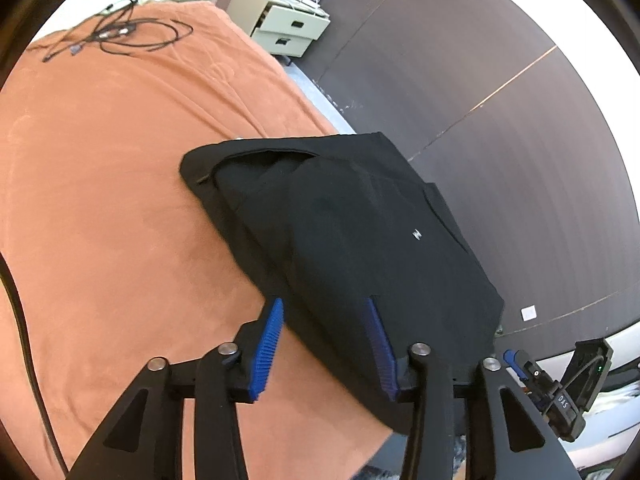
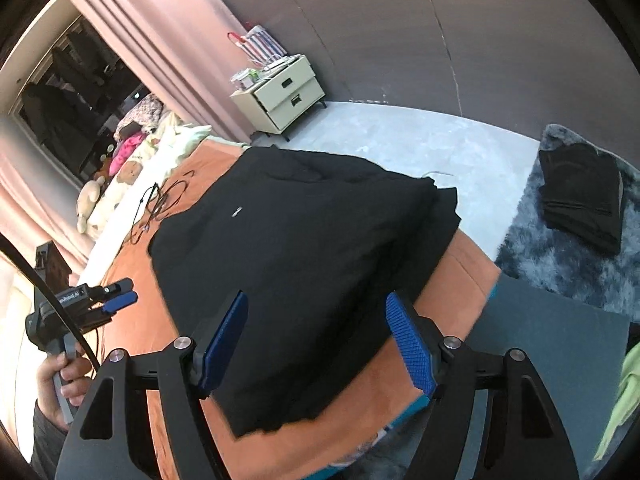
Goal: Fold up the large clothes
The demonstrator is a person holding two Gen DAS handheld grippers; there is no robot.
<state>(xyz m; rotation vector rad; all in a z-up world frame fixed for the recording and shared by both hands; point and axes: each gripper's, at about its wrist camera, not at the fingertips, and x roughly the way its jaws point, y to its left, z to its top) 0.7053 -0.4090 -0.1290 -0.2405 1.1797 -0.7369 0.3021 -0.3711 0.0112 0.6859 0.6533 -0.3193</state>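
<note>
The black sweatshirt (image 1: 352,236) lies folded at the bed's (image 1: 120,200) near corner. Left gripper (image 1: 324,344) and right gripper (image 2: 316,340) hover with fingers parted, empty. Pinch both near hem corners evenly before folding.

We carry two matching tools: each hand-held gripper (image 1: 324,300) (image 2: 316,298) has black angular arms, silver round bolts at the joints and ribbed blue pads (image 2: 412,344); a black cable (image 2: 48,292) trails past a dark sleeve (image 2: 42,436).
</note>
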